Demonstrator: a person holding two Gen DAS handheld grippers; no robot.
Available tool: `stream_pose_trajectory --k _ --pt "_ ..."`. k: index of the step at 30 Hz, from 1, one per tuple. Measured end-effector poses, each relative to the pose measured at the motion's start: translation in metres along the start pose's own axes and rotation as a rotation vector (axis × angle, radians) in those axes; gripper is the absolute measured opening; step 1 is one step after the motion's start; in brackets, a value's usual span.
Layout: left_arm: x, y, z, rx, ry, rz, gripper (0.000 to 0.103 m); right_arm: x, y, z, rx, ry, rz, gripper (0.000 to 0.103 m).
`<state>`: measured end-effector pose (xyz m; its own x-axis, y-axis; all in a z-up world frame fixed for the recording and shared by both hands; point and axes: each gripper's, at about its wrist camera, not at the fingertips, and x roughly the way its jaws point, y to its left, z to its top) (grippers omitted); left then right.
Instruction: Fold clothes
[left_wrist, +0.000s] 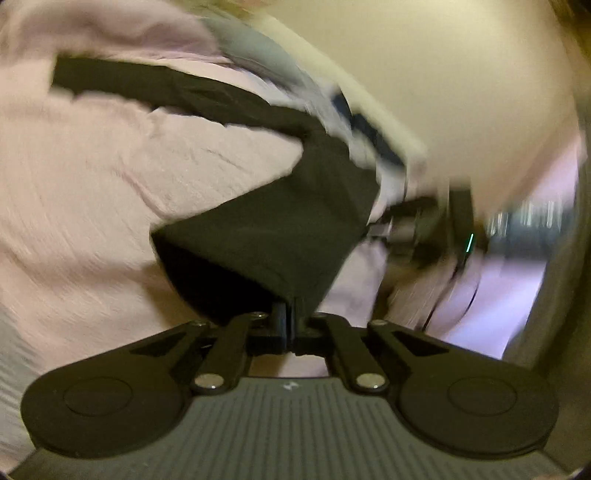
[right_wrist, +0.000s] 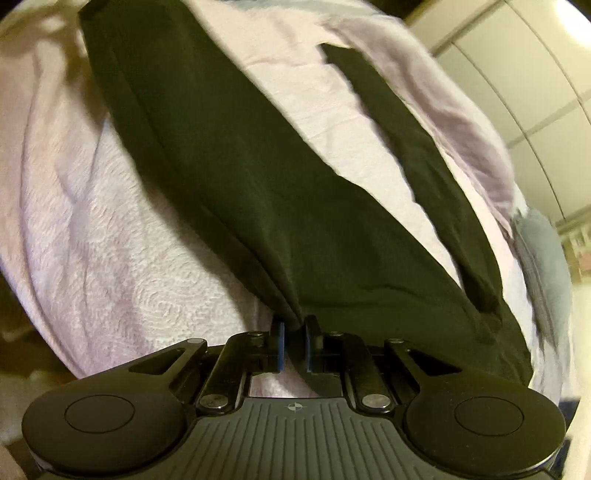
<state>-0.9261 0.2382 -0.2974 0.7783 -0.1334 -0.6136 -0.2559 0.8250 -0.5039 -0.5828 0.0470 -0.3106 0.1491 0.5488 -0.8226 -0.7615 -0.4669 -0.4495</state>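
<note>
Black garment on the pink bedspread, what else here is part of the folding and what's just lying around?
Part of the job:
black garment
left tool, shut on it
right tool, shut on it

Just lying about:
pink bedspread, under the garment
grey-blue cloth at the bed's edge
cupboard doors behind

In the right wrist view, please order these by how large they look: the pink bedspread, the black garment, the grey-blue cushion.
1. pink bedspread, though the black garment nearly matches it.
2. black garment, enlarged by nearness to the camera.
3. grey-blue cushion, clearly smallest.
</note>
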Motion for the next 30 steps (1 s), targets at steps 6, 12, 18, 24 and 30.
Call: stream_pose_trajectory --k 6,12,18,24,30 --pt "0.036 -0.009 -0.030 0.099 0.167 0.086 0.000 0.007 0.020 0.004 -0.031 0.084 0.001 0.018" --pt "0.020 -0.003 -0.038 -0.099 0.110 0.162 0.000 -0.031 -0.010 0.022 0.238 -0.019 0.078 0.038" --pt "-0.001 -0.006 -0.024 -0.259 -0.029 0.208 0.000 -0.022 -0.033 0.024 0.779 -0.086 0.114 0.038" --pt "0.023 -0.011 0.013 -0.378 -0.077 0.226 0.000 -0.013 -0.049 0.031 0.791 -0.081 0.054 0.038" --pt "0.083 -0.009 0.025 -0.408 0.042 0.243 0.000 0.013 -0.066 0.016 0.867 0.113 0.153 0.038"
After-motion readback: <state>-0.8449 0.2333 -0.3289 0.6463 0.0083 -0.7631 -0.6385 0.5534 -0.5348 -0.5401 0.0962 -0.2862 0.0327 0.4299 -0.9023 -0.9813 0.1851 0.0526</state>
